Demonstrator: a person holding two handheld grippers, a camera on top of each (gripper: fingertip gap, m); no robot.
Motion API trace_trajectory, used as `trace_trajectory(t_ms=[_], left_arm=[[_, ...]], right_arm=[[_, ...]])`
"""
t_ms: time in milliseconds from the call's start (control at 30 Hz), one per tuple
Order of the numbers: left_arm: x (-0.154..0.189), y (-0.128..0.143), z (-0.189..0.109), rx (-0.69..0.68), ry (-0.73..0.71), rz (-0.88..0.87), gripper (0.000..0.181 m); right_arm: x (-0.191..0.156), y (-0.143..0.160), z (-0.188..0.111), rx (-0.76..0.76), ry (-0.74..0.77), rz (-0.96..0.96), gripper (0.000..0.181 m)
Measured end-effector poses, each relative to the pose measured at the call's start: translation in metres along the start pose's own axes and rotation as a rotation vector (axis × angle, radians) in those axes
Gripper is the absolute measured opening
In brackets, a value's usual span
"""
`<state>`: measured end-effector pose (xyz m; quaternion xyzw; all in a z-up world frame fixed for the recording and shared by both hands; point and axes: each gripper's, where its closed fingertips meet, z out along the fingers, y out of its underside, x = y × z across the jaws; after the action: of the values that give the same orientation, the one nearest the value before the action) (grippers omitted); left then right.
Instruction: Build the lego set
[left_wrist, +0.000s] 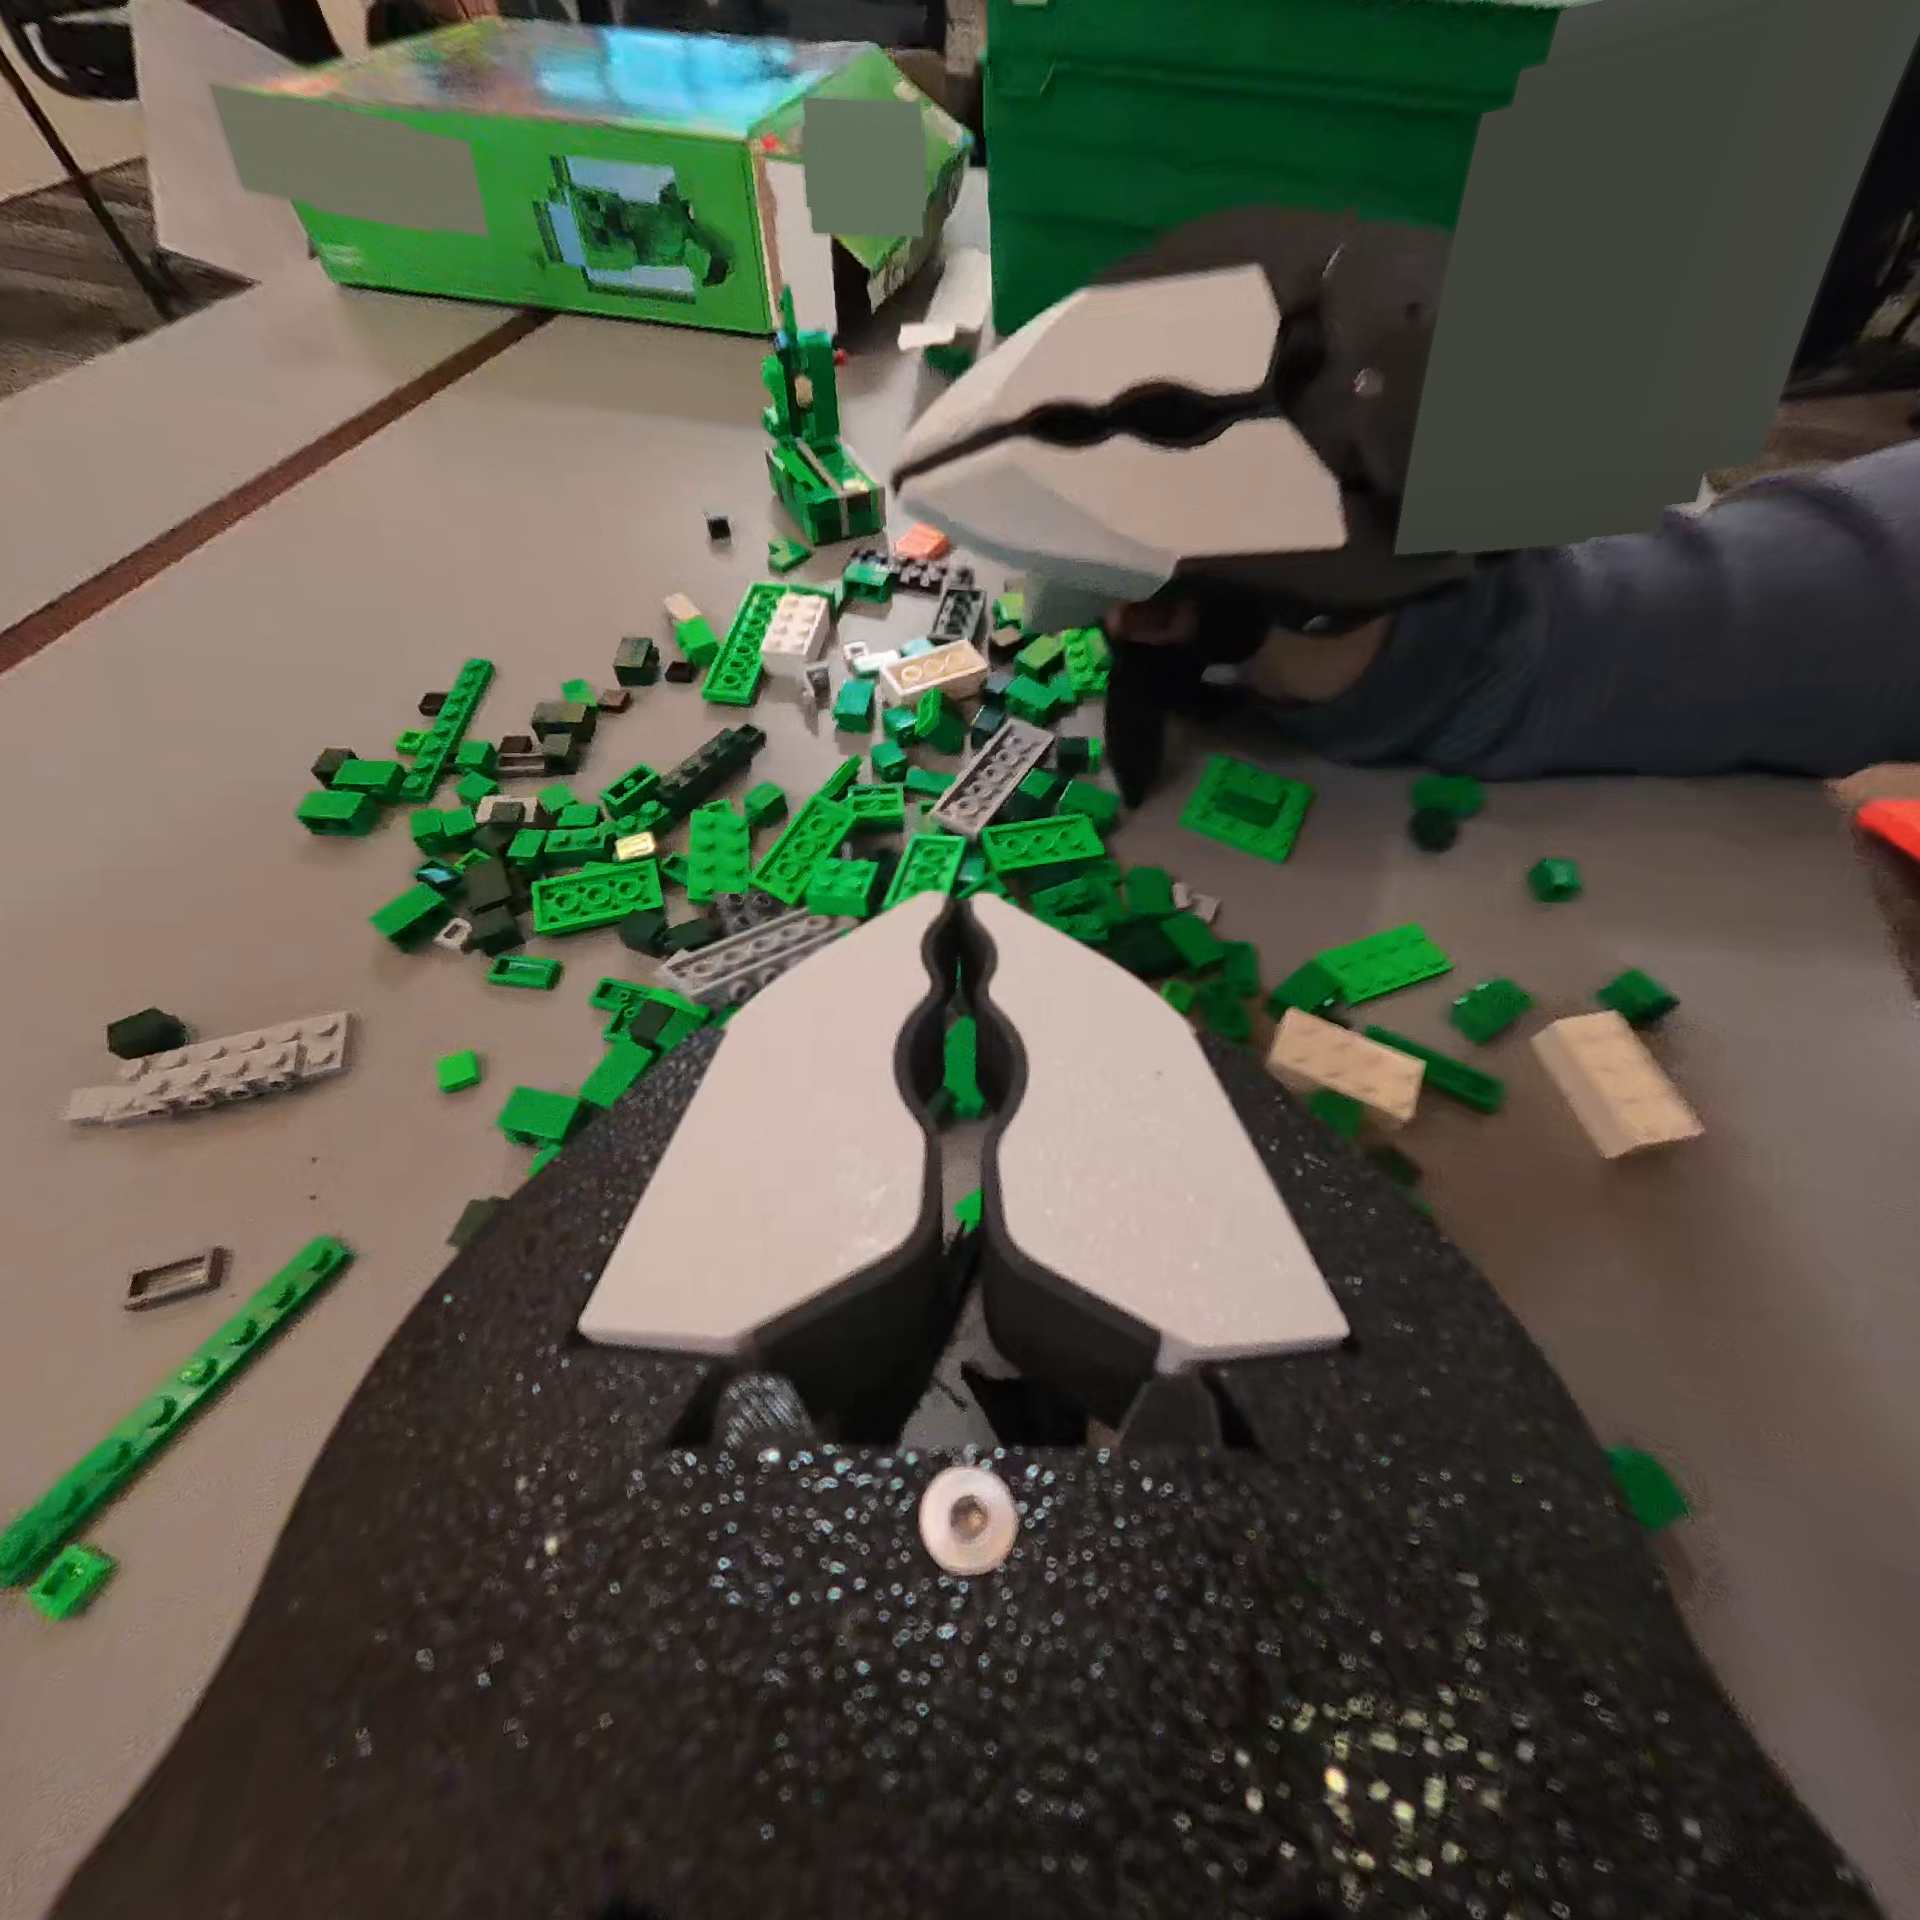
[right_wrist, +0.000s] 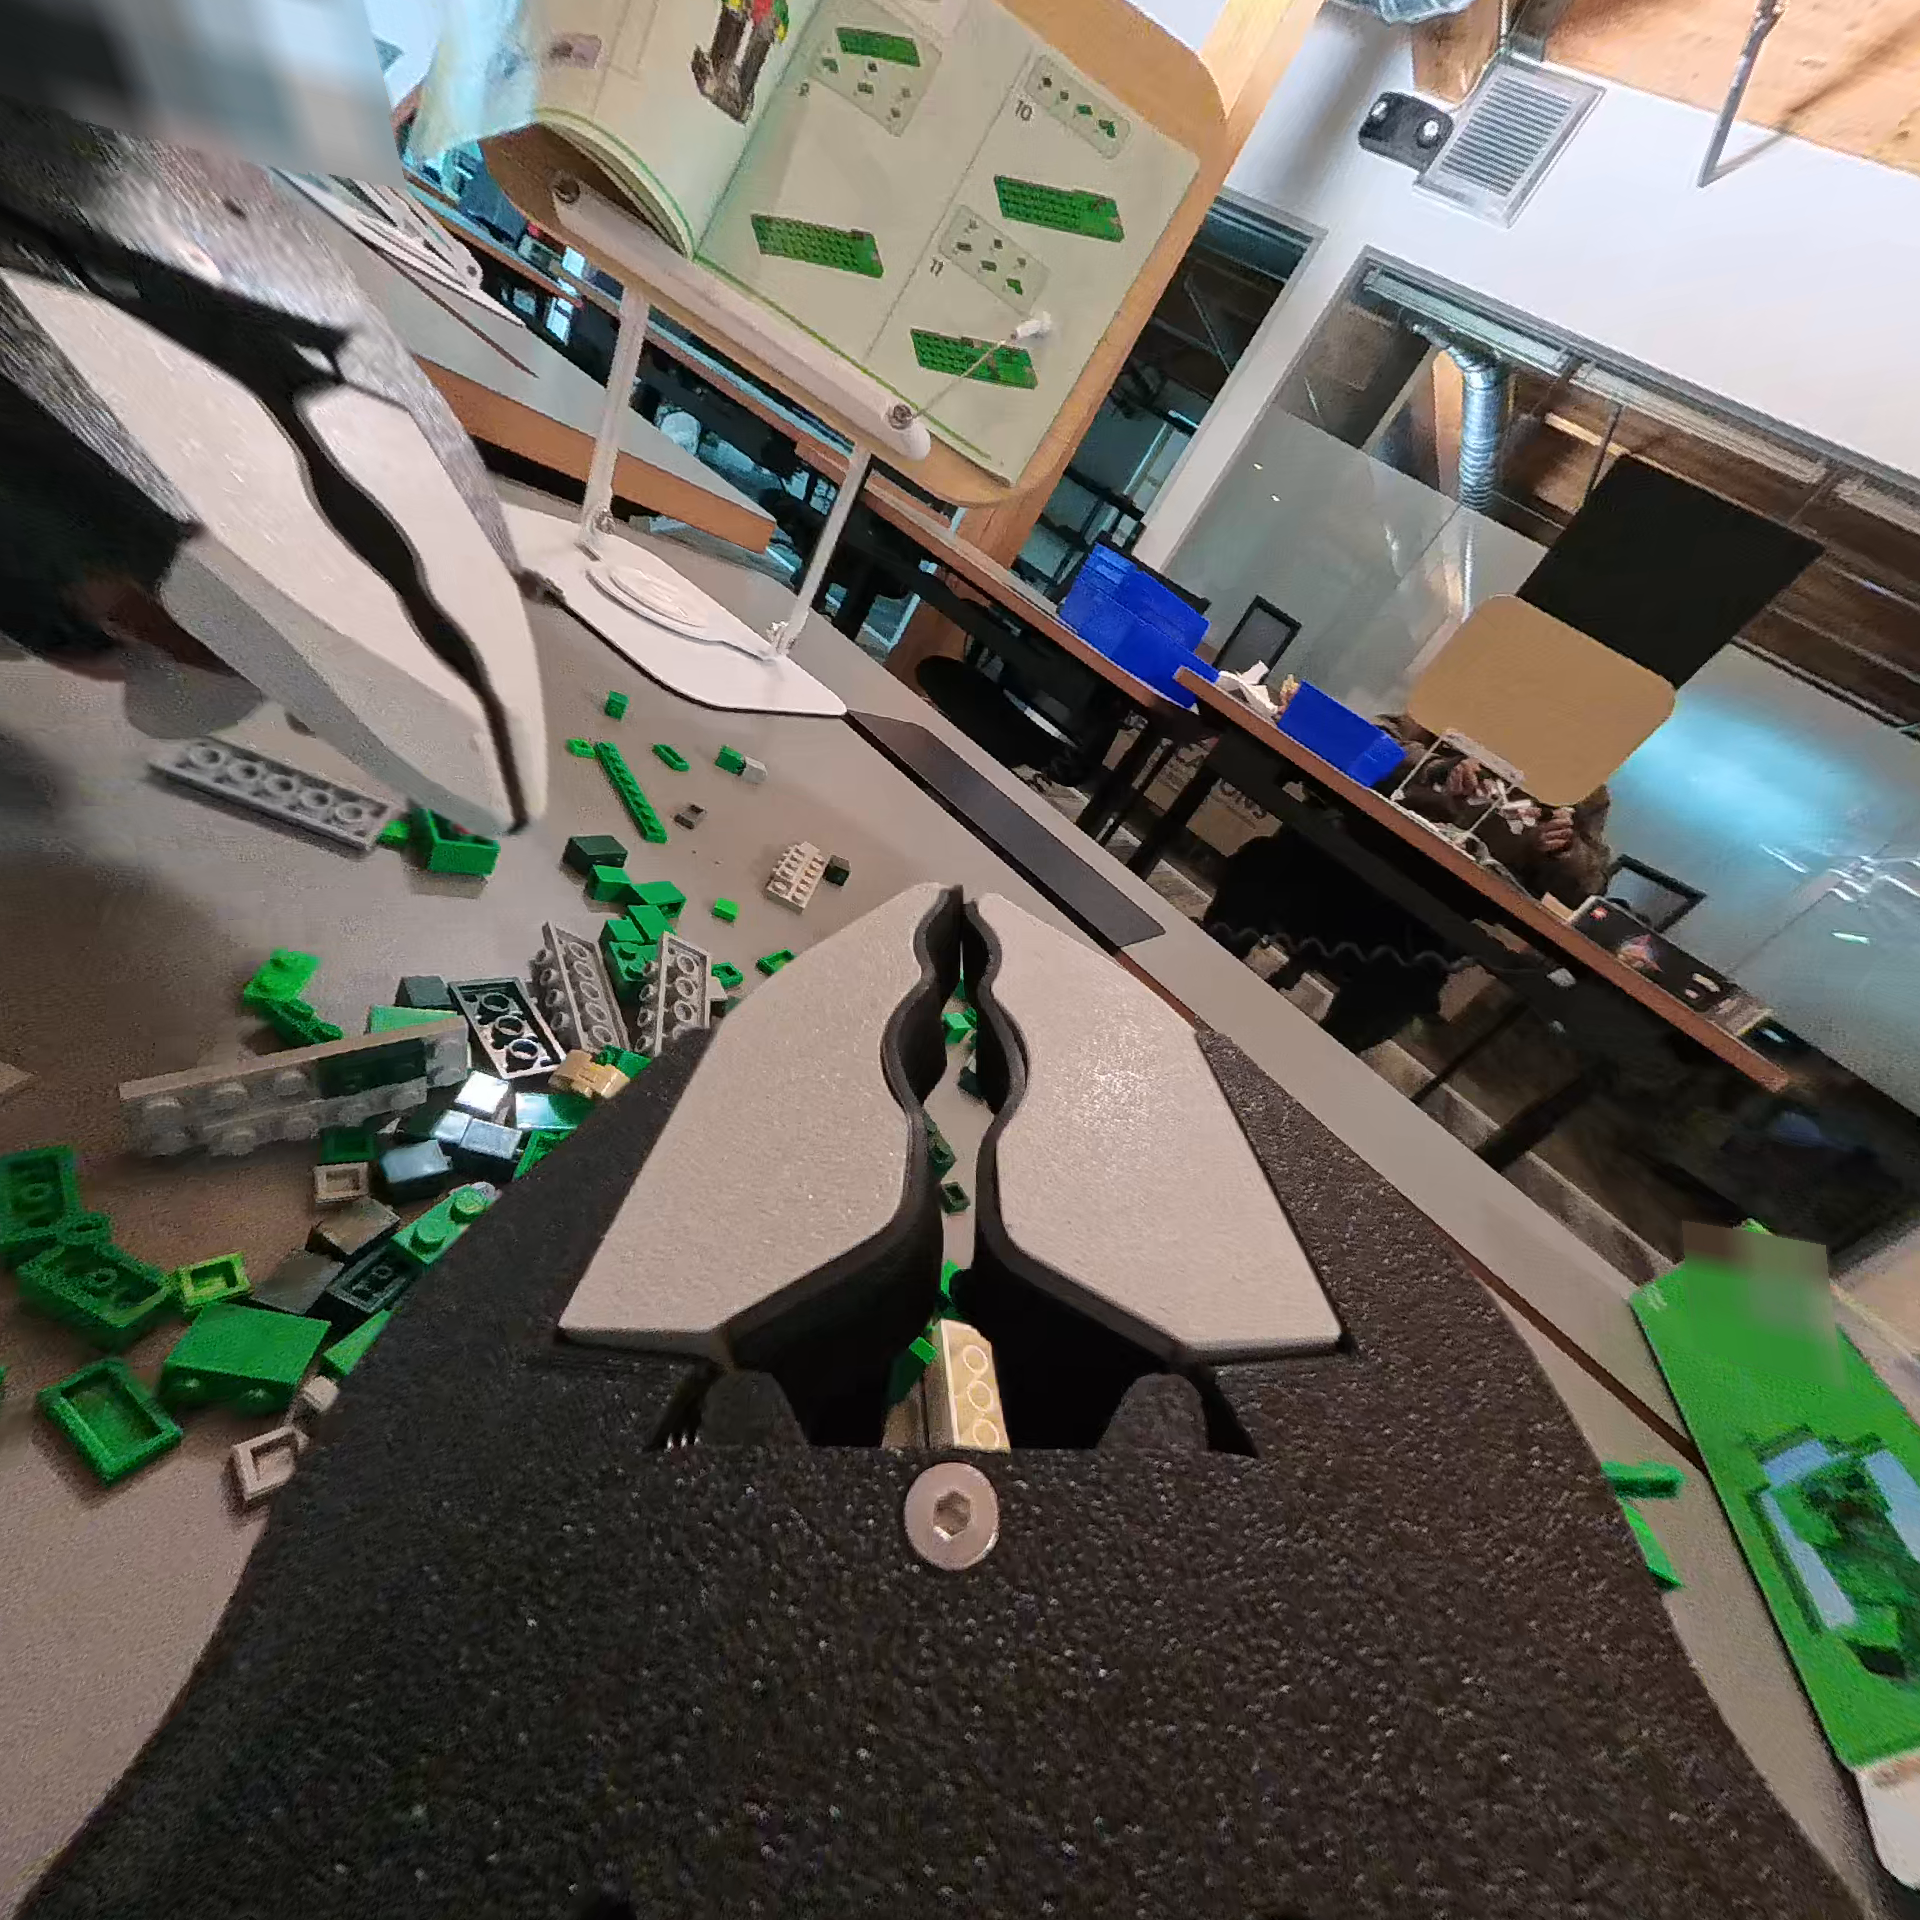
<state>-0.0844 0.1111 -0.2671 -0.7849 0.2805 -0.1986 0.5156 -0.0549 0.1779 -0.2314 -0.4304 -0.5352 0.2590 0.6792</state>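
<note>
A pile of loose green, grey, tan and black bricks (left_wrist: 831, 831) lies spread on the grey table (left_wrist: 260, 540). A small green partial build (left_wrist: 816, 447) stands upright behind the pile. My left gripper (left_wrist: 958, 909) is shut and empty, hovering over the near edge of the pile. My right gripper (right_wrist: 961, 899) is shut and empty above the pile (right_wrist: 499, 1039). It also shows in the left wrist view (left_wrist: 904, 483), tips close to the partial build. The left gripper shows in the right wrist view (right_wrist: 514, 810), tips just above a green brick (right_wrist: 452, 847).
The green set box (left_wrist: 540, 187) lies at the back, also in the right wrist view (right_wrist: 1808, 1496). A tall green block (left_wrist: 1226, 156) stands beside it. An instruction booklet (right_wrist: 894, 197) sits open on a white stand (right_wrist: 686, 613). A person's sleeve (left_wrist: 1621, 665) rests on the table. Spacing between my two grippers at the tips: around 9 cm. From my right tips it is roughly 20 cm to the small green partial build (left_wrist: 816, 447); from my left, 30 cm.
</note>
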Motion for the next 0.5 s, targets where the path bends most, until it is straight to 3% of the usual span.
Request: trace_trajectory(t_ms=[100,167,300,500], left_arm=[[0.016,-0.001,-0.004,-0.026,0.015,-0.091,0.001],[0.022,0.010,-0.003,-0.097,0.007,-0.191,0.025],[0.028,0.039,0.006,-0.246,-0.067,-0.230,0.032],[0.036,0.046,0.018,-0.282,-0.091,-0.296,0.037]], right_arm=[[0.003,0.000,-0.001,0.008,0.012,0.021,0.000],[0.005,-0.001,-0.001,0.014,0.016,0.030,0.000],[0.000,-0.003,-0.001,0.022,-0.006,0.023,0.000],[0.000,-0.007,-0.003,0.057,-0.023,0.054,0.000]])
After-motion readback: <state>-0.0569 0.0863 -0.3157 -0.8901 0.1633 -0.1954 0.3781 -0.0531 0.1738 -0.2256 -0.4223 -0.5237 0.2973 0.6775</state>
